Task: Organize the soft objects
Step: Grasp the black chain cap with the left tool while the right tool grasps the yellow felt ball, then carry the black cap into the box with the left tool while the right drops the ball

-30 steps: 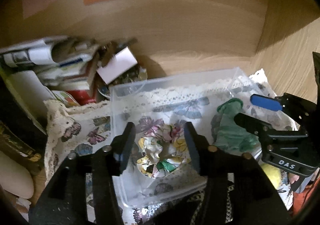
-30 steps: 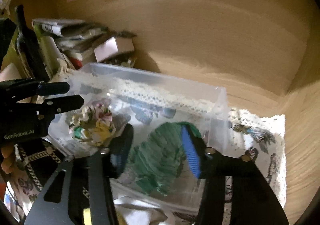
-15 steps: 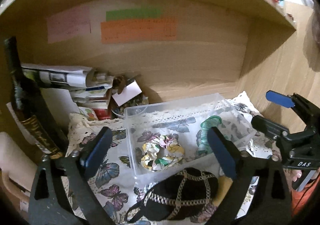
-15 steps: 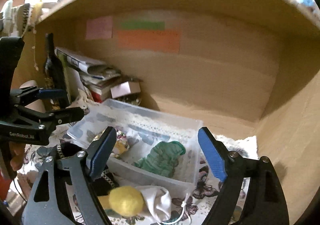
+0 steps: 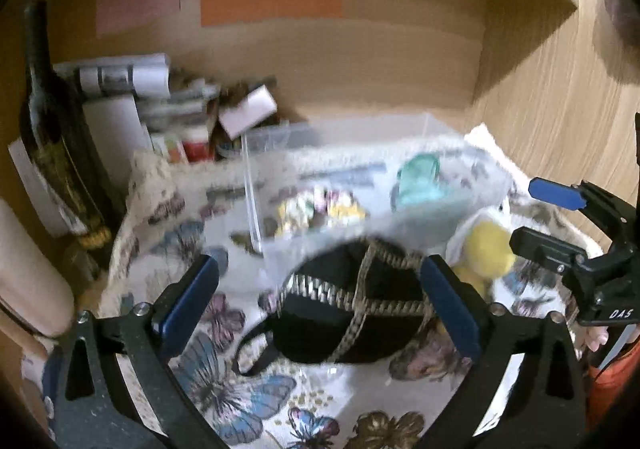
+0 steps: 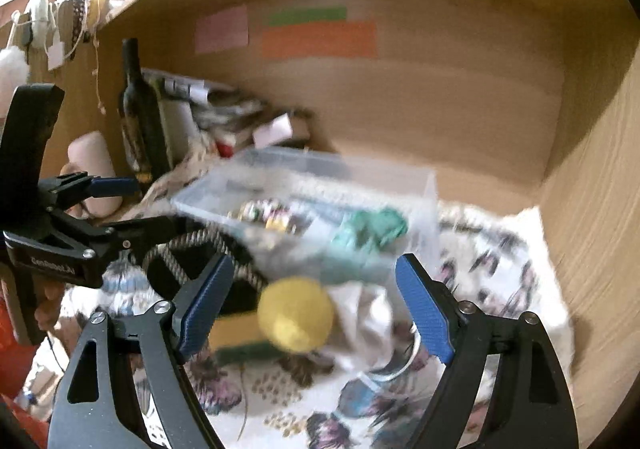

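Note:
A clear plastic box (image 5: 400, 153) (image 6: 352, 177) on a butterfly cloth holds a floral scrunchie (image 5: 320, 205) (image 6: 268, 215) and a green scrunchie (image 5: 420, 181) (image 6: 372, 229). In front of the box lie a black pouch with a braided strap (image 5: 352, 313) (image 6: 188, 261), a yellow ball (image 5: 486, 249) (image 6: 296, 313) and a white cloth (image 6: 360, 313). My left gripper (image 5: 320, 301) is open and empty, with the black pouch between its fingers. My right gripper (image 6: 316, 305) is open and empty, around the yellow ball.
A dark wine bottle (image 5: 52, 121) (image 6: 140, 117) stands at the left beside stacked papers and boxes (image 5: 168, 97). Wooden shelf walls close the back and right (image 5: 560, 97). A yellow-green block (image 6: 240, 333) lies by the ball. Coloured notes (image 5: 272, 1) are stuck on the back wall.
Both grippers opened, letting go of the scrunchies in the box, and pulled back. They now hover lower over the pouch and the ball in front of the box.

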